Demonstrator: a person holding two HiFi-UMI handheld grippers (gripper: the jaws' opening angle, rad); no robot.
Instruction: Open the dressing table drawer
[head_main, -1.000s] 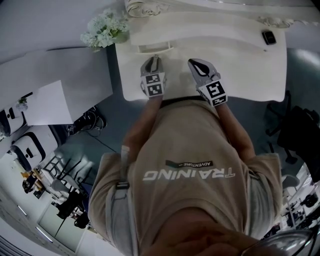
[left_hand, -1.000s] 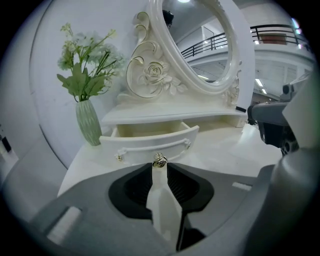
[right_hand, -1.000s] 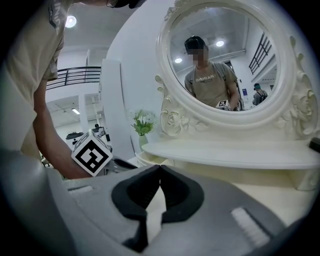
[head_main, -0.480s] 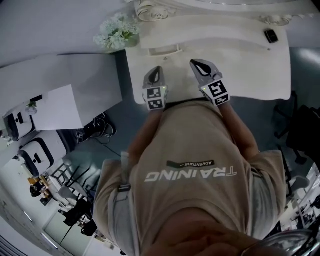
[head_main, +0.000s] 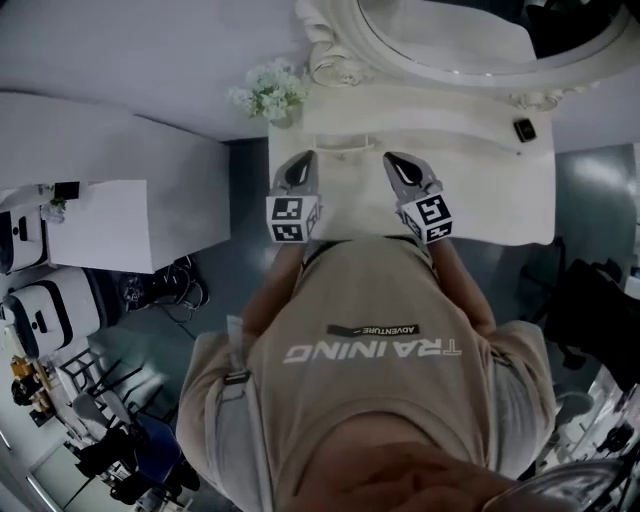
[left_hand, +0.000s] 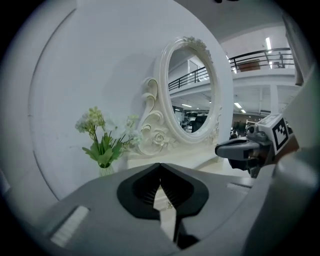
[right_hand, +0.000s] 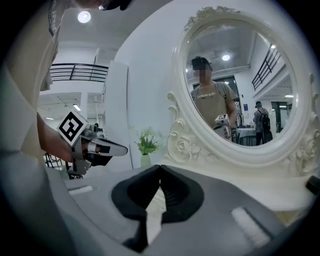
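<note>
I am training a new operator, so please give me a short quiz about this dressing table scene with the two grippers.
1. In the left gripper view, on which side of the mirror do the flowers stand? A) left B) right C) in front
2. True or false: the right gripper holds something.
3. Fill in: the jaws of the left gripper are ____.
Key: 1 A; 2 false; 3 shut.
</note>
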